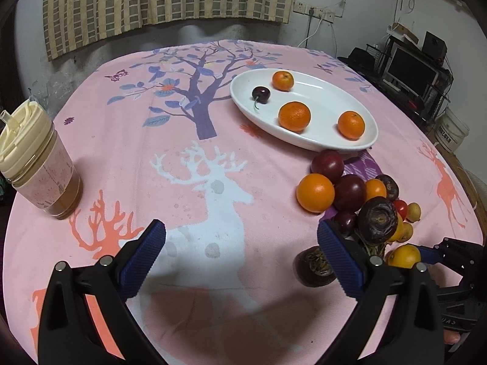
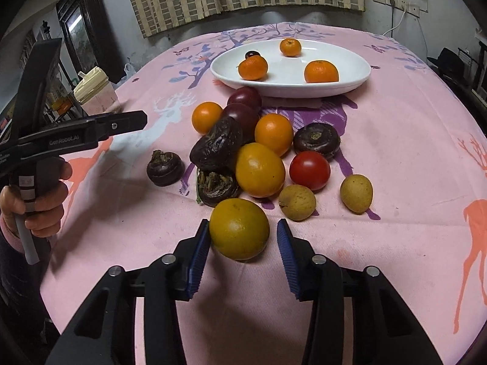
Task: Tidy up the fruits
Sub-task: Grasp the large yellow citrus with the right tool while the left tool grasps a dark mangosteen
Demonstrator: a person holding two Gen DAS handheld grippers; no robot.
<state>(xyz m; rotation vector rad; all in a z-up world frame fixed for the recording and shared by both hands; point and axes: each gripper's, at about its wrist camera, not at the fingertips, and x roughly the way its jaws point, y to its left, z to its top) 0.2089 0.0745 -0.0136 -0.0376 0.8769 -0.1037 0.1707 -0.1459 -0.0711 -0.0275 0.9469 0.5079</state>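
Observation:
A white oval plate [image 1: 319, 91] [image 2: 350, 60] at the table's far side holds three mandarins [image 1: 294, 116] and a dark cherry [image 1: 261, 94]. A heap of fruit lies in front of it: oranges [image 2: 273, 134], dark plums [image 2: 244, 99], water chestnuts [image 2: 316, 140], a red tomato [image 2: 309, 170] and small yellow-brown fruits [image 2: 356, 193]. My right gripper [image 2: 243, 237] is open, its jaws on either side of a yellow-orange fruit [image 2: 239, 233] at the heap's near edge; the left pad touches it. My left gripper [image 1: 242, 237] is open and empty over the cloth, left of the heap.
A pink tablecloth with deer and tree prints [image 1: 213, 182] covers the round table. A lidded cup with a straw [image 1: 36, 164] [image 2: 94, 92] stands at the left side. The left gripper and the hand that holds it show in the right wrist view [image 2: 76, 130].

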